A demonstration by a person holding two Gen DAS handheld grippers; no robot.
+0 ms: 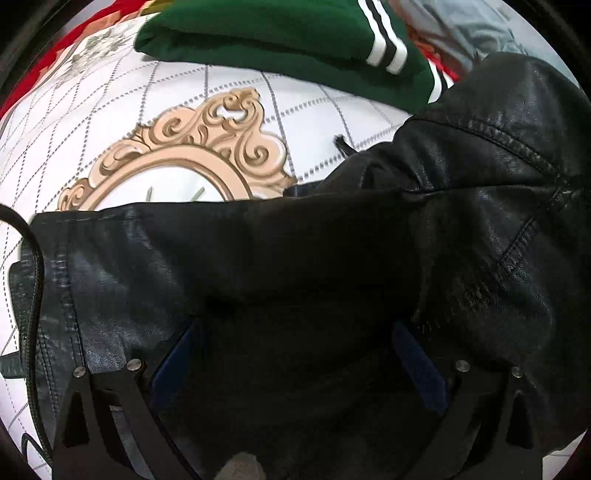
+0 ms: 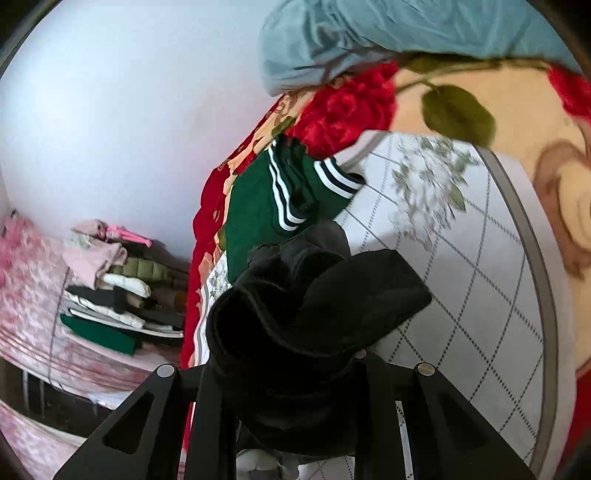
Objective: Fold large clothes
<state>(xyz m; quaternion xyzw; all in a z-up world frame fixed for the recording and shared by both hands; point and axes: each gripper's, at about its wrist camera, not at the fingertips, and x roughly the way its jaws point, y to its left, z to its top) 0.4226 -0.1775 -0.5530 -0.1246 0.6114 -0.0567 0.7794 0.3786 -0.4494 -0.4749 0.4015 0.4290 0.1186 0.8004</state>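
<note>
Right gripper (image 2: 295, 354) clamped on black jacket (image 1: 295, 258); left gripper (image 1: 295, 354) apart, low in frame. Lay the fold flat, clear of green sweater (image 1: 280, 33) up top.

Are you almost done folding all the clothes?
Partly. The green jacket already lies folded on the white quilt. The black leather jacket is in hand: the right gripper pinches a bunched part, the left gripper stands open over it. It still needs folding flat.
</note>
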